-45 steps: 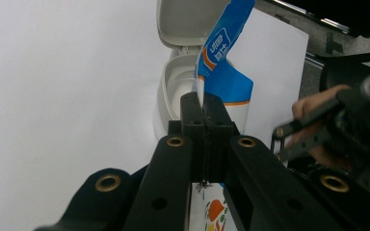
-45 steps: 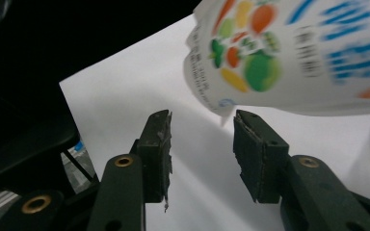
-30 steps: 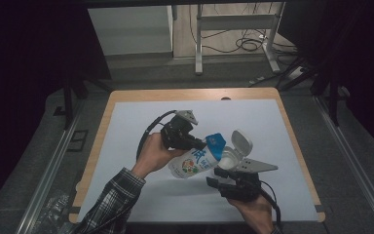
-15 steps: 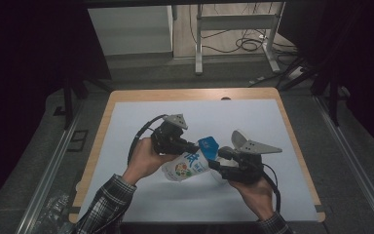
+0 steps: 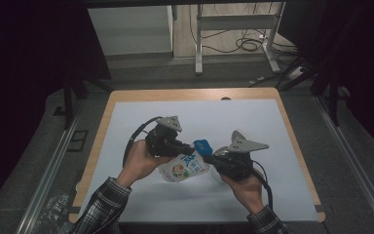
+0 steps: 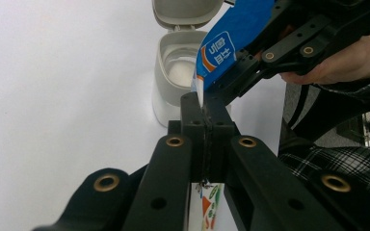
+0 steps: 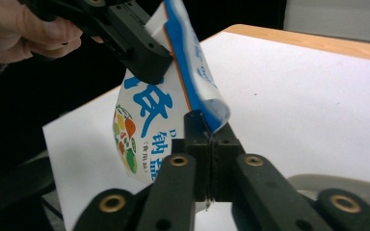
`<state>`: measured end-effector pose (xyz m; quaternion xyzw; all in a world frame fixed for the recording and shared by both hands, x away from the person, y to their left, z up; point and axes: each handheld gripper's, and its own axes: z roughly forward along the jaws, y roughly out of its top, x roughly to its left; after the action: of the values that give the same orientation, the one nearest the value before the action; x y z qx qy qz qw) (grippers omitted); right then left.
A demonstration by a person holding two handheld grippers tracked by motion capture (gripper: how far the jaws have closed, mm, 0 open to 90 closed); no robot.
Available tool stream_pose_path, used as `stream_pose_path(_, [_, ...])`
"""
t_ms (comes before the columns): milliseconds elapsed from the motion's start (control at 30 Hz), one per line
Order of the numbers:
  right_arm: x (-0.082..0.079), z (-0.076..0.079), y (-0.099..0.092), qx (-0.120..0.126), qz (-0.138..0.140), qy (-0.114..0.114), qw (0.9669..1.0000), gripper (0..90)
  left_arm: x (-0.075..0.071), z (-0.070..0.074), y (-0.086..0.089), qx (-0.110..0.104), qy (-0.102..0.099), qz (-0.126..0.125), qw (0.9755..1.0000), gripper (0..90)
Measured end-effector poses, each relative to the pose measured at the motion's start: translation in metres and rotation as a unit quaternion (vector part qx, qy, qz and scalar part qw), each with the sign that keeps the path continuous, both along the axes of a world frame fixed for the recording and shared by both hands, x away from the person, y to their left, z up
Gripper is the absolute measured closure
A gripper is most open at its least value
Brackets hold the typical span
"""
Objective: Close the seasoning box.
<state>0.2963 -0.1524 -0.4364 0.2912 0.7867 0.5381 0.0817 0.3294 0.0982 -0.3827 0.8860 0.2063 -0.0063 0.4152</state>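
Your left claw (image 5: 187,146) and right claw (image 5: 213,159), whose jaws have just been closing, both clench the glossy, crinkled pouch (image 5: 185,165) mid-counter (image 5: 292,146), open white surface all round; a smooth grey lidded tub (image 6: 173,77) stands near.

Open white mat (image 5: 141,117) all around; open-lidded grey container (image 6: 176,72) just beyond the pouch (image 5: 185,165).
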Motion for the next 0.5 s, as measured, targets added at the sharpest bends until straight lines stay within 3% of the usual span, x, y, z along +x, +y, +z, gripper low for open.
stream_pose_path(133, [-0.001, 0.004, 0.003, -0.014, 0.003, -0.005, 0.9999, 89.3, -0.002, -0.004, 0.005, -0.006, -0.011, 0.007, 0.9999, 86.9])
stream_pose_path(267, [-0.002, 0.009, 0.008, -0.029, 0.007, -0.014, 0.9995, 89.4, -0.003, -0.009, 0.010, -0.005, -0.018, 0.022, 0.9996, 78.8])
stream_pose_path(300, [-0.002, 0.011, 0.010, -0.034, 0.008, -0.020, 0.9992, 89.4, -0.004, -0.012, 0.011, -0.004, -0.023, 0.028, 0.9993, 72.5])
stream_pose_path(467, [0.000, 0.015, 0.017, -0.060, 0.010, -0.028, 0.9978, 89.4, -0.008, -0.024, 0.014, 0.007, -0.038, 0.056, 0.9977, 57.6])
stream_pose_path(500, [0.001, 0.017, 0.019, -0.069, 0.009, -0.030, 0.9971, 89.4, -0.008, -0.026, 0.014, 0.010, -0.040, 0.062, 0.9972, 50.6])
